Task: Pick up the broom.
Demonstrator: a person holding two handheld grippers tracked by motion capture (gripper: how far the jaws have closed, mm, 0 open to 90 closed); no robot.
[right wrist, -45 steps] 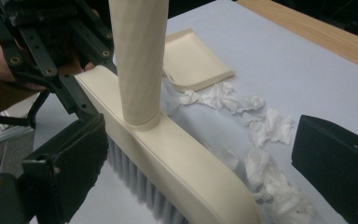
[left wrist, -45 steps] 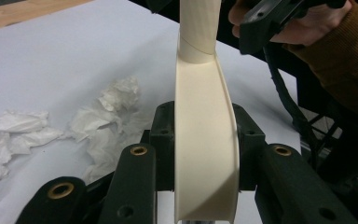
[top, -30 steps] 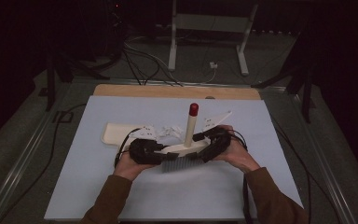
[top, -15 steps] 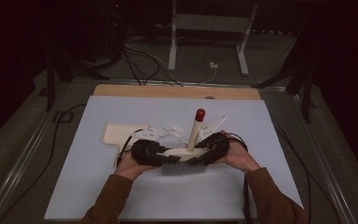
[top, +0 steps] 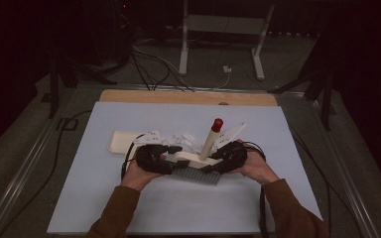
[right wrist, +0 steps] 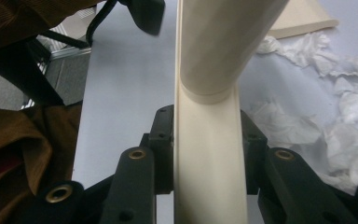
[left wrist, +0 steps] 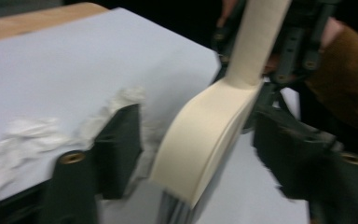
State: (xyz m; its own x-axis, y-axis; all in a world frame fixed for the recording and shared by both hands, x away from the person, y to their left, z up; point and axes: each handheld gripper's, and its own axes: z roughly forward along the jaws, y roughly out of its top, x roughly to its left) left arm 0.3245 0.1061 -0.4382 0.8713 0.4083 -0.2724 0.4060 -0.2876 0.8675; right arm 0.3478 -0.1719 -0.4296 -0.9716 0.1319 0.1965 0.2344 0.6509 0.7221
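On the pale blue table (top: 129, 208), frame centre, a cream brush (top: 198, 161) with grey bristles and red-tipped handle: right gripper (top: 223, 157) clamps it, left gripper (top: 171, 153) has just opened, jaws off it.

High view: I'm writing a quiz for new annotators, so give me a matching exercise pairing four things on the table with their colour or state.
Things:
1. brush handle tip
2. brush bristles
3. paper scraps
4. dustpan

Colour or state:
A. white, crumpled
B. cream
C. red
D. dark grey

Pairs: 1-C, 2-D, 3-A, 4-B
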